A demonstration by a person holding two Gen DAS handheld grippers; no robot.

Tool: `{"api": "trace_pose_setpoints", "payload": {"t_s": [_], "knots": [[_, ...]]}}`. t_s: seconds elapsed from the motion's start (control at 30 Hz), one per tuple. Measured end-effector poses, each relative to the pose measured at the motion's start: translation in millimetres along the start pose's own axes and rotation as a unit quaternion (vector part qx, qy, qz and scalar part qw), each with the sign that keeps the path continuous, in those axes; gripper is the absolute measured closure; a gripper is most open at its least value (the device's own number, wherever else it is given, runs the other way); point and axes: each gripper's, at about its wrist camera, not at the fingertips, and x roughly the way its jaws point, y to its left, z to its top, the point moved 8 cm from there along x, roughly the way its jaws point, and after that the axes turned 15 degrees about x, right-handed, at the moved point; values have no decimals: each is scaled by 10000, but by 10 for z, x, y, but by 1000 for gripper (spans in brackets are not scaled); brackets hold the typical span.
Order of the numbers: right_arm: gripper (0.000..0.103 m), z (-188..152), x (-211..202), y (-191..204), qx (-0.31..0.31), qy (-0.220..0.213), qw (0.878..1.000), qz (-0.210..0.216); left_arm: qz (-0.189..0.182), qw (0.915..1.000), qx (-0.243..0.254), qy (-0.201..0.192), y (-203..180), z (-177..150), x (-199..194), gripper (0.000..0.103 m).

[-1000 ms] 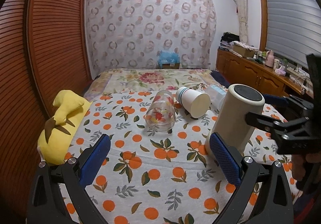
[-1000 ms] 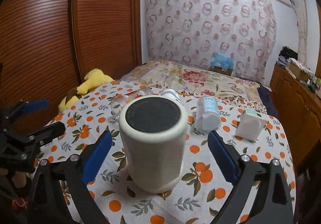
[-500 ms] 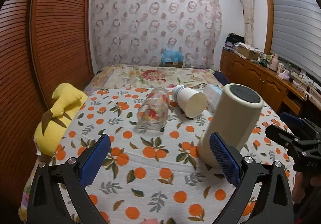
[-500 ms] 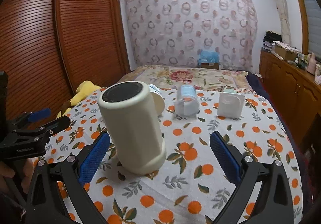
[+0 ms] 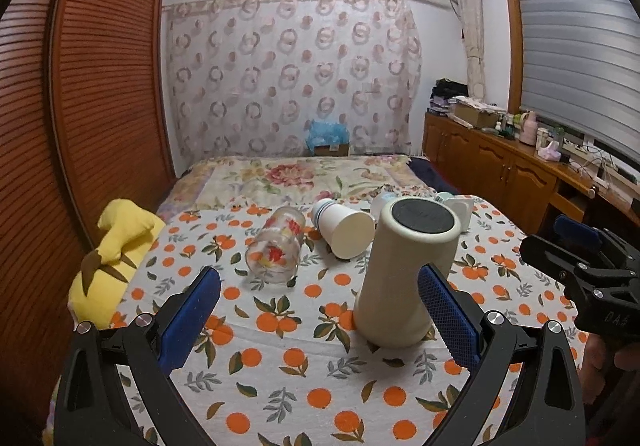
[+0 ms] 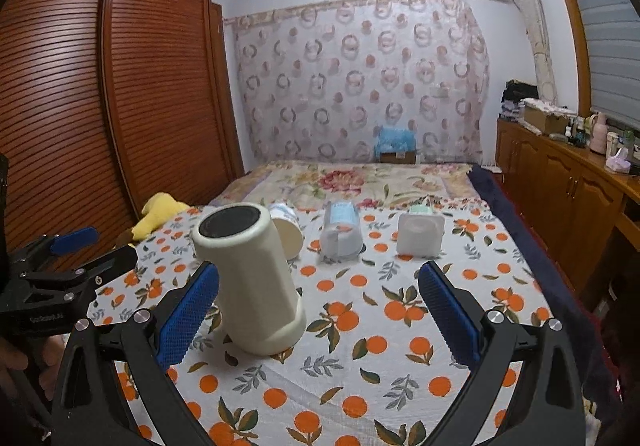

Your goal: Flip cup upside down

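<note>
Both my left gripper (image 5: 320, 310) and right gripper (image 6: 320, 310) are spread wide with nothing in them, and the tall cream cylindrical cup (image 5: 404, 272) stands on the orange-print bedspread (image 5: 288, 370) with its dark flat end up, between them.
</note>
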Motion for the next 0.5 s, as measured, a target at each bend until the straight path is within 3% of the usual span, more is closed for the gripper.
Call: {"api": "trace_pose_setpoints", "payload": {"t_s": [0.5], "knots": [[3,52,-178,16,30,-221,9997,-42,70,9999,11,-157,10,98,-188,8]]}}
